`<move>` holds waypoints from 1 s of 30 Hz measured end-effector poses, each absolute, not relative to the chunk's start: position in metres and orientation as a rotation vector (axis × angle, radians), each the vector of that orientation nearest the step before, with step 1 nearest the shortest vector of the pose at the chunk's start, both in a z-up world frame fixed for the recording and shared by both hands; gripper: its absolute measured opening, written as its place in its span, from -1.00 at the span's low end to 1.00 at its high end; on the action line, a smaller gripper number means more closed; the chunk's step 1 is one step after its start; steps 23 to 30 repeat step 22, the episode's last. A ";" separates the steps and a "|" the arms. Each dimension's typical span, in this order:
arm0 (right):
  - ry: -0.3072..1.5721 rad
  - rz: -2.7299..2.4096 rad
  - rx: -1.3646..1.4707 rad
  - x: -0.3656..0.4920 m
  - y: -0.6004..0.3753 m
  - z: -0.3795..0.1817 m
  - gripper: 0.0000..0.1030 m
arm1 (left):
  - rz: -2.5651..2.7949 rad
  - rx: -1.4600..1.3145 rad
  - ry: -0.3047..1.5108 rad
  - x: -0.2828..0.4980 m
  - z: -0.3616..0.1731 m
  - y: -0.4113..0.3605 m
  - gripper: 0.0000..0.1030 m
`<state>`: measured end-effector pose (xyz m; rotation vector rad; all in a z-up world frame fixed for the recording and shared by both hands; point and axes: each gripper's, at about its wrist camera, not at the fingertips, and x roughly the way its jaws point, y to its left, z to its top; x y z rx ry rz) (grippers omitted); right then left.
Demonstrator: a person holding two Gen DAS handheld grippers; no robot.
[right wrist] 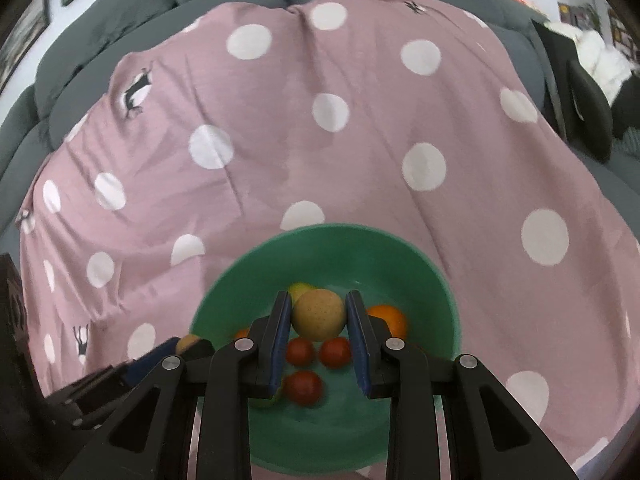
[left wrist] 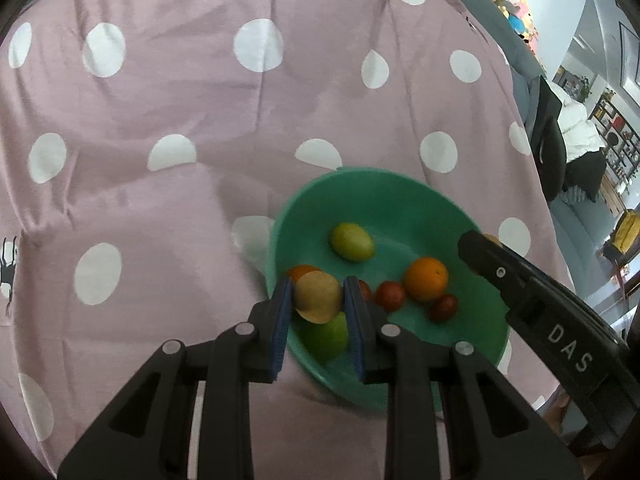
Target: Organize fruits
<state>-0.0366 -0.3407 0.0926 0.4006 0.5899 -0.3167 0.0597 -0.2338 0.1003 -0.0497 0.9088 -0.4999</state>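
A green bowl (left wrist: 400,208) sits on the pink polka-dot cloth and holds several fruits: a yellow-green lemon (left wrist: 352,242), an orange (left wrist: 426,279), small red fruits (left wrist: 390,294) and a green fruit (left wrist: 326,336). My left gripper (left wrist: 318,298) is shut on a tan round fruit (left wrist: 318,298) above the bowl's left side. My right gripper (right wrist: 318,314) is shut on another tan round fruit (right wrist: 318,314) above the bowl (right wrist: 328,240). The right gripper also shows in the left wrist view (left wrist: 480,252).
The pink cloth with white dots (left wrist: 200,120) covers a grey sofa (right wrist: 120,20). A dark chair and shelves (left wrist: 560,140) stand at the right. The left gripper shows at the lower left of the right wrist view (right wrist: 160,360).
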 end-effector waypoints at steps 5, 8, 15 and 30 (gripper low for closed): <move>0.592 -0.328 0.421 -0.039 -0.348 0.091 -0.42 | -0.517 -0.047 0.904 0.059 0.101 -0.241 -0.50; 0.593 -0.340 0.427 -0.040 -0.349 0.091 -0.42 | -0.518 -0.045 0.879 0.055 0.105 -0.242 -0.48; 0.595 -0.382 0.415 -0.047 -0.352 0.095 -0.08 | -0.468 -0.009 0.839 0.049 0.117 -0.235 0.40; 0.582 -0.397 0.421 -0.051 -0.355 0.100 -0.05 | -0.458 0.008 0.805 0.040 0.125 -0.227 0.55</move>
